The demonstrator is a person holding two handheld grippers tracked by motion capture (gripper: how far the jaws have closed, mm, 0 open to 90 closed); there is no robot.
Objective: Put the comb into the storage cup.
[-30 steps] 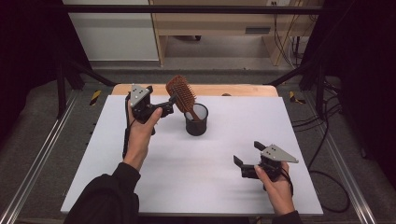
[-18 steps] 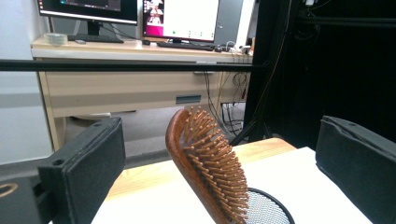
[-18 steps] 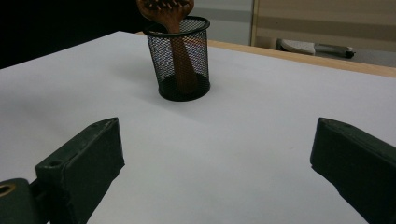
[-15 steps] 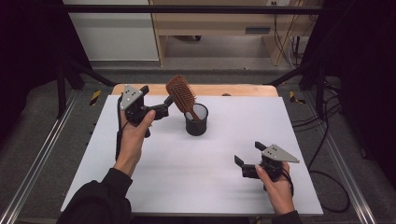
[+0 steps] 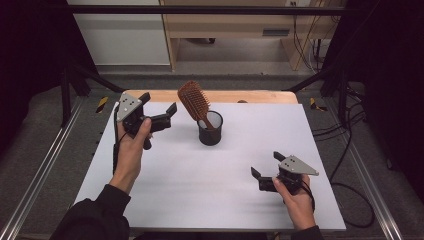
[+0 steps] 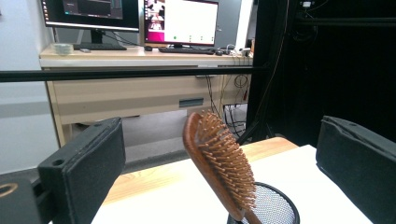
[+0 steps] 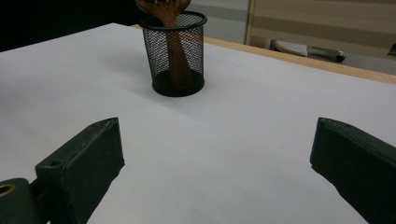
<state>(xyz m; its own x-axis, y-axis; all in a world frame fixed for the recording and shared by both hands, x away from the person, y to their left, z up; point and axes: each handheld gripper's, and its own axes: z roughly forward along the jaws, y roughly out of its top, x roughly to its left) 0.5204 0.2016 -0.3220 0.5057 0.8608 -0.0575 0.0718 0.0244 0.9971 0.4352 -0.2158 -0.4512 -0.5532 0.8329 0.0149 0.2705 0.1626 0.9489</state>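
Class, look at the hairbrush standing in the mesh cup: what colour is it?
Reddish-brown wood, with paler tan bristles. The hairbrush shows best in the left gripper view, leaning in the black mesh cup.

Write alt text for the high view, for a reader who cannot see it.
A wooden hairbrush stands handle-down in a black mesh cup on a white table. The left gripper is open beside the brush; the right gripper rests open, nearer the person.

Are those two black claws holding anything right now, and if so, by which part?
Nothing is held. The left gripper is open beside the hairbrush standing in the cup; the right gripper is open over the table.
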